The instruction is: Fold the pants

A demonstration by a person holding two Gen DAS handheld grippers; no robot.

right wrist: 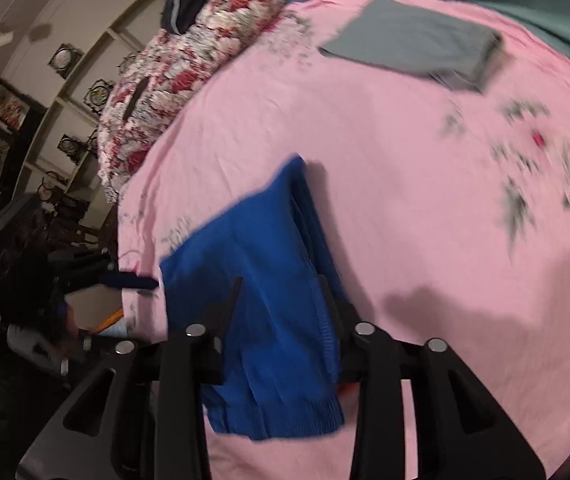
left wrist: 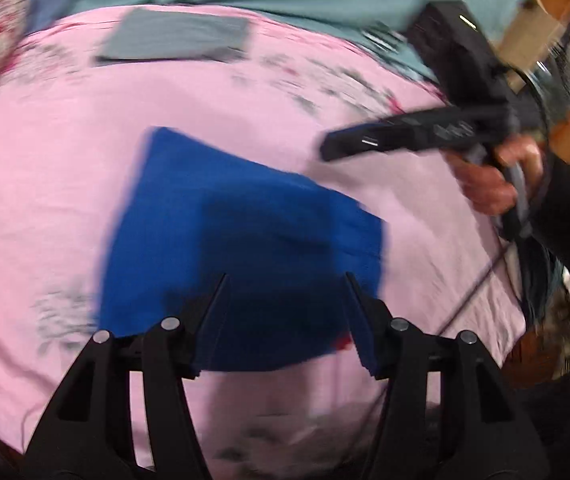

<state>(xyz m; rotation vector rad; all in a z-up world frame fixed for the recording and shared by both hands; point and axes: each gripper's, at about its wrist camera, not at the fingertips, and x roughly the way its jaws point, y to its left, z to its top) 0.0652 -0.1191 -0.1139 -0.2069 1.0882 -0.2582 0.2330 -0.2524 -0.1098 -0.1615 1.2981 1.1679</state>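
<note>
Left wrist view: folded blue pants (left wrist: 241, 248) lay mid-bed on the pink sheet (left wrist: 45, 184), bare sheet all around; left hand-held gripper (left wrist: 287, 280) spread, empty. A grey folded garment (left wrist: 177, 38) lay well beyond.

Right wrist view: right hand-held gripper (right wrist: 281, 284) spread above the pants (right wrist: 269, 280); floral pillow (right wrist: 189, 68) bordered the bed's left edge.

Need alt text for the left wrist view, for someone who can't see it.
Folded blue pants lie flat on a pink bedsheet, below the open, empty left gripper. At right, a hand holds the right gripper above the sheet; a folded grey garment lies farther back.
</note>
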